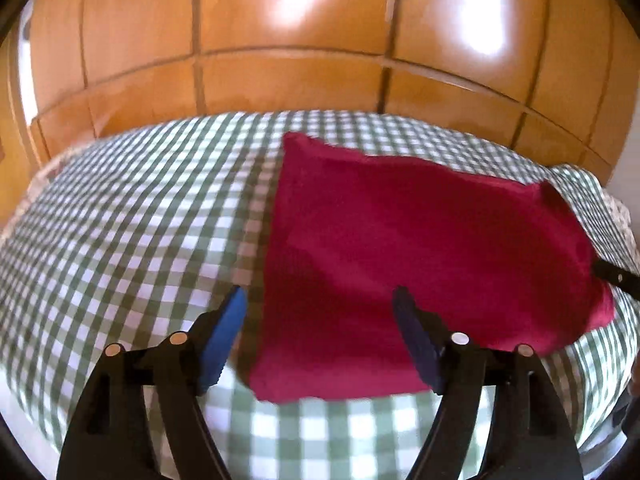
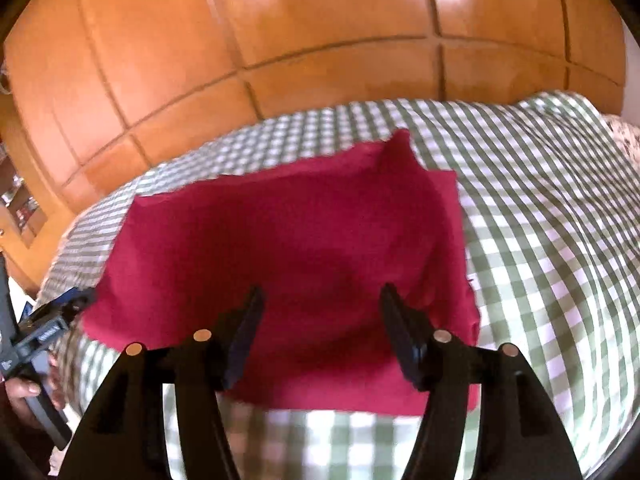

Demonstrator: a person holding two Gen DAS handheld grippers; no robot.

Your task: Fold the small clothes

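A dark red garment lies flat as a rough rectangle on a bed with a green-and-white checked cover. My left gripper hovers over the garment's near left edge. It is open: the blue pad is above the cover, the other above the cloth, and nothing is pinched. In the right wrist view the same garment fills the middle, one far corner standing up. My right gripper is open above its near edge, holding nothing.
Orange wooden wardrobe doors stand right behind the bed. A hand grips the left tool at the garment's left side. The right tool's finger shows at the garment's right edge. Floral fabric lies far right.
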